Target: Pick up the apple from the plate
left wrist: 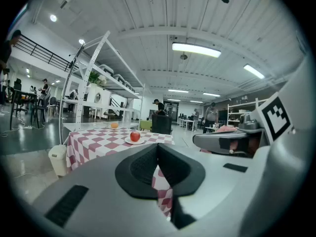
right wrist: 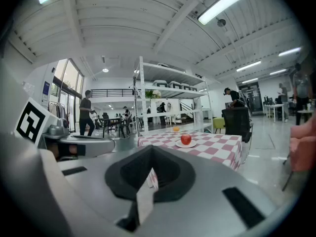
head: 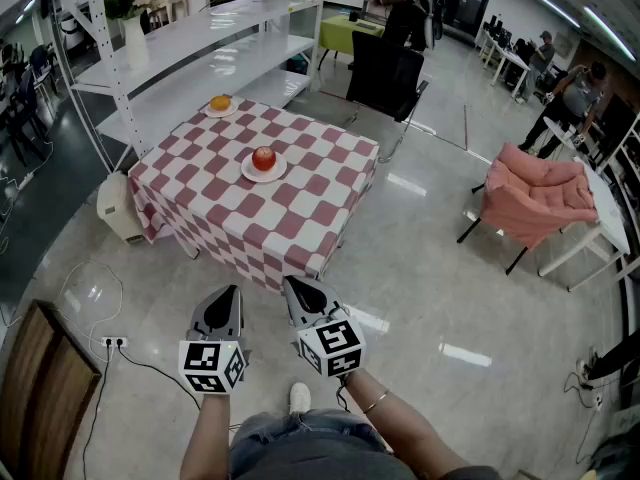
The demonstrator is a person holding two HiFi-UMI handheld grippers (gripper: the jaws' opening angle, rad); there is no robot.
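Note:
A red apple (head: pixel 264 157) sits on a small white plate (head: pixel 246 172) near the middle of a table with a red-and-white checked cloth (head: pixel 300 218). In the left gripper view the apple (left wrist: pixel 135 136) is far ahead, and likewise the apple (right wrist: pixel 185 139) in the right gripper view. My left gripper (head: pixel 232 291) and right gripper (head: pixel 291 284) hang side by side over the floor, well short of the table. Both point toward it, shut and holding nothing. The left jaws (left wrist: pixel 158 145) and right jaws (right wrist: pixel 150 147) meet at their tips.
An orange (head: pixel 220 102) lies on a second plate at the table's far left corner. White shelving (head: pixel 200 58) stands behind the table, a white bin (head: pixel 118 208) at its left, a black chair (head: pixel 385 73) beyond, a pink chair (head: pixel 535 198) at right. A power strip (head: pixel 115 342) lies on the floor.

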